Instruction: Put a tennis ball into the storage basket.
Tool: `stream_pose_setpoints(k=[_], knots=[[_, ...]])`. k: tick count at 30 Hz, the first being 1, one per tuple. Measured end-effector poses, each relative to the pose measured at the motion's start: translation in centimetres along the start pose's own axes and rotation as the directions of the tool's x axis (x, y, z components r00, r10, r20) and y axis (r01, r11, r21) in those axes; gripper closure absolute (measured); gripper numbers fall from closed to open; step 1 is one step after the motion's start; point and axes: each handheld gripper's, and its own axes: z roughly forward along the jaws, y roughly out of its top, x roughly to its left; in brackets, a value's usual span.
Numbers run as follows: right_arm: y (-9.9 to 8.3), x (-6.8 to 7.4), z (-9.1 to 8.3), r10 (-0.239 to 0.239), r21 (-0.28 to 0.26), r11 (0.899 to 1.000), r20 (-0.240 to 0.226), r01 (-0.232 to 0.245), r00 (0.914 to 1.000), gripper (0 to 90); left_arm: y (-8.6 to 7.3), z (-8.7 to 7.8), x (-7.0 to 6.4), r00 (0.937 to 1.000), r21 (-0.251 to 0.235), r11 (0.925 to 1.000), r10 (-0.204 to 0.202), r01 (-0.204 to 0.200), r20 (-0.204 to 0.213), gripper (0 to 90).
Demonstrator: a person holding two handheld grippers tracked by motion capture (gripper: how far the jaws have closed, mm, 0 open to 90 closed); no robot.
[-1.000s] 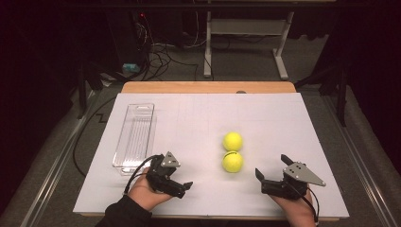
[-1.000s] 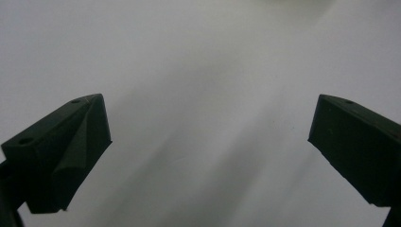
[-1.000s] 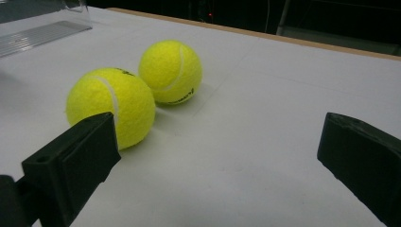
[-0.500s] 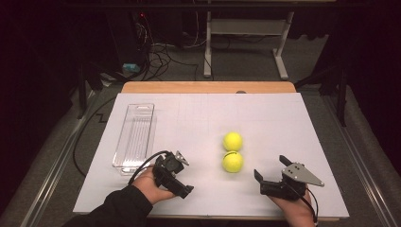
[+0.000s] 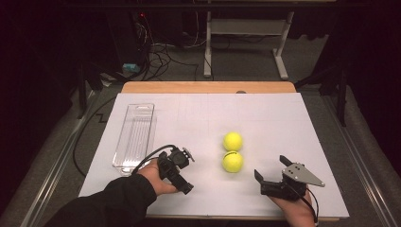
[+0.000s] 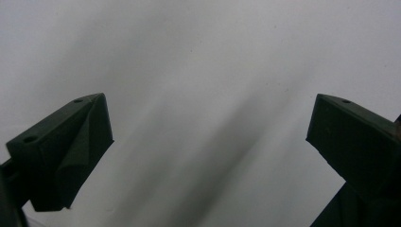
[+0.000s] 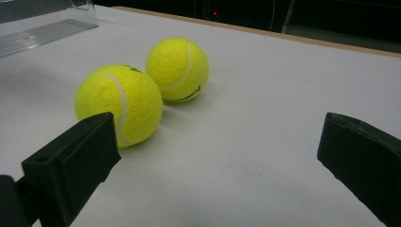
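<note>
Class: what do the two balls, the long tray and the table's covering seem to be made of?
Balls: fuzzy yellow felt with white seams, likely tennis balls. Tray: clear ribbed plastic, glossy. Covering: matte white sheet, perhaps paper, over a wooden tabletop edge.

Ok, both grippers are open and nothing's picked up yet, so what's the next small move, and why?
Probably ease the right gripper forward and a little left until its open jaws straddle the near tennis ball. That ball lies closest to it, off toward its left jaw in the right gripper view, and sits right against the far tennis ball, so come in slowly. The left gripper points down at bare table.
</note>
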Motion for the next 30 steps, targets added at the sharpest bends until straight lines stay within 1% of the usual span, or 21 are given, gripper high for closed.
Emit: stream_pose_setpoints(k=[1,2,7,10,14,17,19,22,24,26,27,28,29,30], knots=[[0.0,0.0,0.0,-0.003,0.003,1.0,0.001,0.003,1.0,0.0,0.2,0.0,0.1,1.0,0.023,0.9997,-0.003,0.003,0.007,1.7],[0.0,0.0,0.0,-0.003,0.003,1.0,0.001,0.003,1.0,0.0,0.2,0.0,0.1,1.0,0.023,0.9997,-0.003,0.003,0.007,1.6],[0.0,0.0,0.1,-0.006,0.004,1.0,-0.003,0.006,1.0,0.0,0.7,-0.1,0.1,1.0,0.055,0.9985,-0.003,0.002,0.008,1.4],[0.0,0.2,0.1,-0.007,0.007,1.0,-0.009,0.007,0.9999,0.0,1.0,-0.1,0.0,0.9997,0.071,0.9975,-0.005,0.003,0.023,1.3],[0.0,0.5,0.3,-0.013,0.015,1.0,-0.029,0.013,0.9995,0.0,1.1,0.1,0.0,0.9995,0.093,0.9957,-0.002,-0.001,0.03,0.9],[0.2,0.8,0.4,-0.019,0.017,1.0,-0.042,0.019,0.999,0.0,1.2,0.1,0.0,0.9994,0.091,0.9958,-0.006,0.003,0.033,0.9],[0.3,1.1,0.6,-0.019,0.025,0.999,-0.059,0.02,0.9981,0.0,1.3,0.0,0.1,0.9996,0.093,0.9957,0.001,-0.003,0.03,0.9],[0.6,1.5,1.1,-0.011,0.032,0.999,-0.078,0.014,0.9969,0.0,1.3,0.0,0.2,0.9993,0.087,0.9962,-0.011,0.008,0.036,0.9],[0.8,1.8,1.4,-0.014,0.041,0.999,-0.092,0.017,0.9957,0.0,1.3,-0.1,0.2,0.9993,0.086,0.9963,-0.01,0.006,0.036,0.9],[1.0,2.2,1.9,0.0,0.05,0.999,-0.107,0.005,0.9943,0.0,1.4,-0.3,0.2,0.9994,0.082,0.9966,-0.01,0.008,0.033,0.9],[1.2,2.6,2.4,-0.001,0.055,0.998,-0.12,0.008,0.9927,0.0,1.4,-0.3,0.2,0.9993,0.077,0.997,-0.01,0.007,0.035,0.9],[1.2,2.6,2.4,-0.001,0.055,0.998,-0.12,0.008,0.9927,0.0,1.4,-0.4,0.3,0.9993,0.073,0.9973,-0.01,0.007,0.037,0.9],[1.3,2.8,2.7,-0.006,0.064,0.998,-0.125,0.014,0.9922,0.0,1.4,-0.4,0.3,0.9993,0.07,0.9975,-0.011,0.009,0.036,0.9],[1.5,3.2,3.3,-0.006,0.088,0.996,-0.136,0.018,0.9907,0.0,1.4,-0.5,0.3,0.9994,0.071,0.9974,-0.01,0.007,0.033,0.9]])
